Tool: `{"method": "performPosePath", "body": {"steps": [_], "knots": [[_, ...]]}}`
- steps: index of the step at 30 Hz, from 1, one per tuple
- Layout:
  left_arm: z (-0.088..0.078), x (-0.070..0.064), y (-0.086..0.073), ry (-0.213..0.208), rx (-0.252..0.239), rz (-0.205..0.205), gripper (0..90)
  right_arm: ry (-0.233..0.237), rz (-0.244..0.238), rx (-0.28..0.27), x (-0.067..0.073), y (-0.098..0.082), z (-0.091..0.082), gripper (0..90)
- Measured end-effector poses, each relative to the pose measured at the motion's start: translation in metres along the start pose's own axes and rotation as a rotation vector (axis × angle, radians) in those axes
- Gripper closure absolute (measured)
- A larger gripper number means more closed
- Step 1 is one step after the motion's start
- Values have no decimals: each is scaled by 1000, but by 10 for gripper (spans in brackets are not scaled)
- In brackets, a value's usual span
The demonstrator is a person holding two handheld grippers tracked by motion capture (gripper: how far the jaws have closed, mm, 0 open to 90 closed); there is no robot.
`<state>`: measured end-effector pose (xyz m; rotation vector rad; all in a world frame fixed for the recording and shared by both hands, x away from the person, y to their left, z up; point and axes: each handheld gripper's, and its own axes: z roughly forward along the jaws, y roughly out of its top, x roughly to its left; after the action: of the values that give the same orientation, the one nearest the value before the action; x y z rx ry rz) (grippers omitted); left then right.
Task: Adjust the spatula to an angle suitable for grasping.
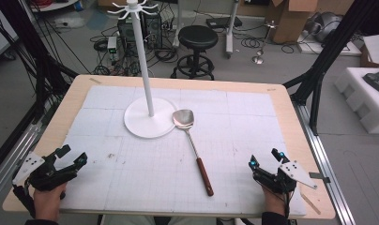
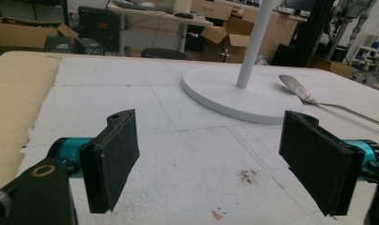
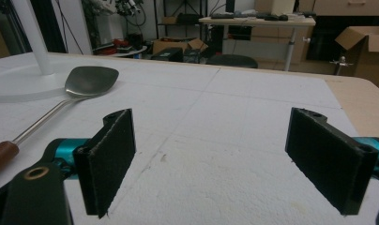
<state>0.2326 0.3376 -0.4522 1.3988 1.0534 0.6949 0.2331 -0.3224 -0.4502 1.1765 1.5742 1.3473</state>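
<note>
Spatula (image 1: pixel 193 145) lies flat on the foam mat (image 1: pixel 253 117), long axis running from its wooden grip near your right gripper (image 1: pixel 265 160) up-left to the stand base (image 1: pixel 140 124); left gripper (image 1: pixel 71 157) farther; both jaws spread wide, empty.

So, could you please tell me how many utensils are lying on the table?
1: a spatula near the table's middle, its metal blade touching the white stand's base and its wooden handle pointing towards the person.

A black stool (image 1: pixel 197 37) stands beyond the table (image 1: pixel 291 117); cardboard boxes (image 1: pixel 291 18) sit behind it.
</note>
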Motion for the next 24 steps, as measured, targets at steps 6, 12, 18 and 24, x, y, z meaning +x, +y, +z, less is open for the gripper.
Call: {"method": "performPosePath", "body": {"steps": [6, 12, 18, 24], "knots": [[3, 3, 1, 10, 29, -25, 215, -2, 11, -5, -1, 0, 0, 162], [2, 3, 1, 7, 17, -37, 220, 1, 15, -1, 0, 0, 0, 162], [0, 0, 0, -28, 17, -2, 221, -2, -20, 18, 2, 1, 2, 199], [0, 1, 0, -42, 21, -9, 221, 3, -49, 49, 5, 2, 4, 377]]}}
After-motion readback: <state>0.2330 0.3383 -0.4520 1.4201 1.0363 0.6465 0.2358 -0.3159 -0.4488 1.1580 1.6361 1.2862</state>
